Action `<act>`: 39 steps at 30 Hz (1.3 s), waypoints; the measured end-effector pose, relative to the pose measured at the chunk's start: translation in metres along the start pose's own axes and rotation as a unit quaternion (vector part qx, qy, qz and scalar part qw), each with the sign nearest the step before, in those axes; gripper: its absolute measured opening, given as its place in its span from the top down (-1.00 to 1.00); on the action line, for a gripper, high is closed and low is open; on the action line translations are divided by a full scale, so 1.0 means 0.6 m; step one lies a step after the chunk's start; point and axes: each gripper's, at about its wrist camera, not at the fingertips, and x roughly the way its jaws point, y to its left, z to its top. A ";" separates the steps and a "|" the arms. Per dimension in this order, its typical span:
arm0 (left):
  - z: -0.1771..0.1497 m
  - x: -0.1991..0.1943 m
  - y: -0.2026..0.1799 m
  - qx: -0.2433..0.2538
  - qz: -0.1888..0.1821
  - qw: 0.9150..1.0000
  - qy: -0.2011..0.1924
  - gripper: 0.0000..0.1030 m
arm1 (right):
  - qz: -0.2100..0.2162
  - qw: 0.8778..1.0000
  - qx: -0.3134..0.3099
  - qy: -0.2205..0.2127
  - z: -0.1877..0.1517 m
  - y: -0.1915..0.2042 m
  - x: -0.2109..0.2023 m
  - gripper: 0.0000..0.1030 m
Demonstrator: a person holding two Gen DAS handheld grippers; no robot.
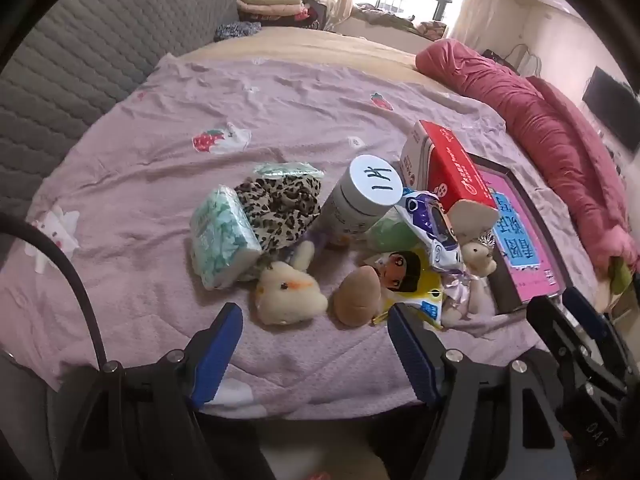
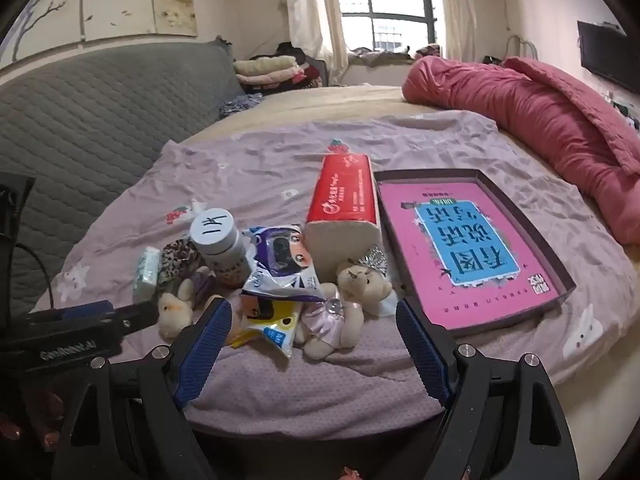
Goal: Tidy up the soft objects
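Left wrist view shows the left hand-held gripper [image 1: 314, 324] released, its blue-padded fingers spread wide and grasping nothing, hovering over the near edge of the bed [image 1: 168, 328] with its lilac sheet. Just beyond its tips lies the pile of soft things, taken here relative to the white-lidded bottle [image 1: 360, 204] at its middle. Nearer than the bottle sit a cream plush bunny [image 1: 290, 294] and a brown plush piece [image 1: 356, 296], side by side; the brown piece touches a yellow snack packet [image 1: 416, 280]. Left of the bottle lie a leopard-print cloth [image 1: 282, 210] and, touching that cloth, a teal-patterned tissue pack [image 1: 220, 236]. Right of the bottle, a purple-and-white wrapper [image 1: 430, 224] leans over a small teddy bear [image 1: 474, 264].

Right wrist view shows the right hand-held gripper [image 2: 314, 320] likewise released, jaws wide apart and empty, low over the sheet just short of the teddy bear [image 2: 360, 292] in its pink dress. Behind the bear, right of the bottle [image 2: 218, 240], stands a red tissue pack [image 2: 344, 208]. Further right of the bottle, just beside the red pack, a shallow dark tray [image 2: 560, 264] holds a pink book [image 2: 404, 232]. Well beyond the bottle, a rolled red quilt [image 2: 540, 120] lies along the far right of the bed
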 end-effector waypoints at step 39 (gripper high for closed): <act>-0.007 -0.004 -0.005 0.023 -0.002 1.000 -0.014 -0.45 | -0.003 0.999 -0.014 0.032 -0.001 0.014 0.013 -0.65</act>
